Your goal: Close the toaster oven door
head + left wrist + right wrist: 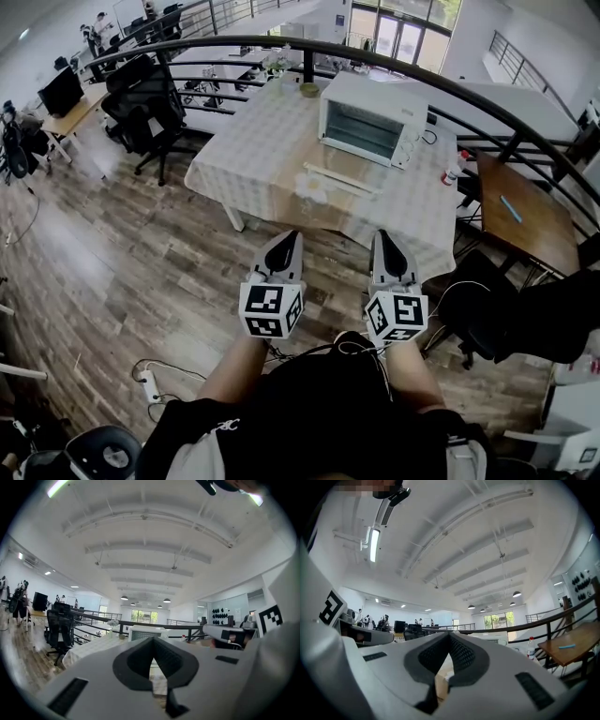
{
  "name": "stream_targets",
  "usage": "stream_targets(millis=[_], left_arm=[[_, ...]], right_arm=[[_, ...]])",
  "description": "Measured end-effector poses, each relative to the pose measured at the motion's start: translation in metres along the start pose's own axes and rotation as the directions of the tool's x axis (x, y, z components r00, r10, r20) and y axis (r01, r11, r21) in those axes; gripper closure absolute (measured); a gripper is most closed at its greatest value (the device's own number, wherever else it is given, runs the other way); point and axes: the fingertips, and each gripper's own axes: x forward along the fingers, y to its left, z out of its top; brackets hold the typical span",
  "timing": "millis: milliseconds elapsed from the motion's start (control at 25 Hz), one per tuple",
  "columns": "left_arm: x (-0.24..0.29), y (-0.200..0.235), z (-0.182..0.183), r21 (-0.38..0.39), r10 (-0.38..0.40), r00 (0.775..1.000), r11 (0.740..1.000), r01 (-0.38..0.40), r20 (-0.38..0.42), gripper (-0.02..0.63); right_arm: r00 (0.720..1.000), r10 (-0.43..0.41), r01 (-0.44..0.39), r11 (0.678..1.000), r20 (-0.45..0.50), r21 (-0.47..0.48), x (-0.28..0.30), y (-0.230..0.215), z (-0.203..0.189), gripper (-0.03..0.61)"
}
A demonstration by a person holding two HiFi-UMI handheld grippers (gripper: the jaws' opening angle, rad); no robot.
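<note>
A white toaster oven [370, 119] stands at the far side of a table with a checked cloth [239, 150]. Its door seems to lie open toward me, with a pale bar [339, 178] along its front edge; I cannot be sure. My left gripper [289, 236] and right gripper [386, 236] hang side by side over the wooden floor, well short of the table. Both are shut and hold nothing. The oven [147, 632] shows small beyond the left gripper [152, 640] in the left gripper view. Past the right gripper [450, 637], the oven [499, 637] is a pale box.
A dark curved railing [309, 47] runs behind the table. Black office chairs [145, 103] stand at the left and a wooden table [525, 220] at the right. A small bottle [453, 170] sits near the cloth's right edge. A power strip [150, 382] lies on the floor.
</note>
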Motion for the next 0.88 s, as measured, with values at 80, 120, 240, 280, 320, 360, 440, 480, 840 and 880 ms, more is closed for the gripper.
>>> stream_targets(millis=[80,120,240,280,320,360,440,480,840,880], left_arm=[[0.004,0.005,0.001,0.001,-0.003,1.000,1.000,0.003,0.003,0.606],[0.006,0.009,0.002,0.000,-0.003,1.000,1.000,0.003,0.004,0.606],[0.018,0.018,0.001,-0.002,-0.001,1.000,1.000,0.001,0.003,0.606],[0.023,0.021,0.001,0.000,-0.001,1.000,1.000,0.001,0.002,0.606],[0.030,0.023,0.001,0.003,-0.001,1.000,1.000,0.001,0.003,0.606],[0.037,0.026,0.001,0.007,-0.001,1.000,1.000,0.001,0.005,0.606],[0.055,0.030,0.004,0.018,0.000,1.000,1.000,0.000,0.007,0.606],[0.064,0.031,0.005,0.023,0.001,1.000,1.000,-0.001,0.008,0.606],[0.191,0.057,0.020,0.040,0.027,1.000,0.999,-0.027,0.008,0.606],[0.206,0.059,0.023,0.038,0.033,0.999,0.999,-0.033,0.008,0.606]], right_arm=[[1.000,-0.004,0.004,1.000,0.001,-0.008,0.006,0.001,0.001,0.584],[1.000,-0.005,0.005,1.000,0.004,-0.010,0.009,0.001,0.001,0.584],[1.000,-0.003,0.004,1.000,0.008,-0.011,0.023,0.001,-0.002,0.584],[1.000,-0.004,0.004,1.000,0.009,-0.010,0.029,0.000,-0.004,0.584],[1.000,-0.004,0.004,1.000,0.011,-0.008,0.035,-0.003,-0.006,0.584],[1.000,-0.004,0.004,1.000,0.014,-0.006,0.043,-0.006,-0.008,0.584],[1.000,-0.003,0.003,1.000,0.021,0.000,0.060,-0.014,-0.011,0.584],[1.000,-0.003,0.002,1.000,0.024,0.002,0.069,-0.019,-0.012,0.584],[0.998,0.043,-0.044,0.999,0.038,0.005,0.187,-0.081,-0.021,0.584],[0.998,0.052,-0.052,0.999,0.035,0.005,0.200,-0.088,-0.021,0.584]])
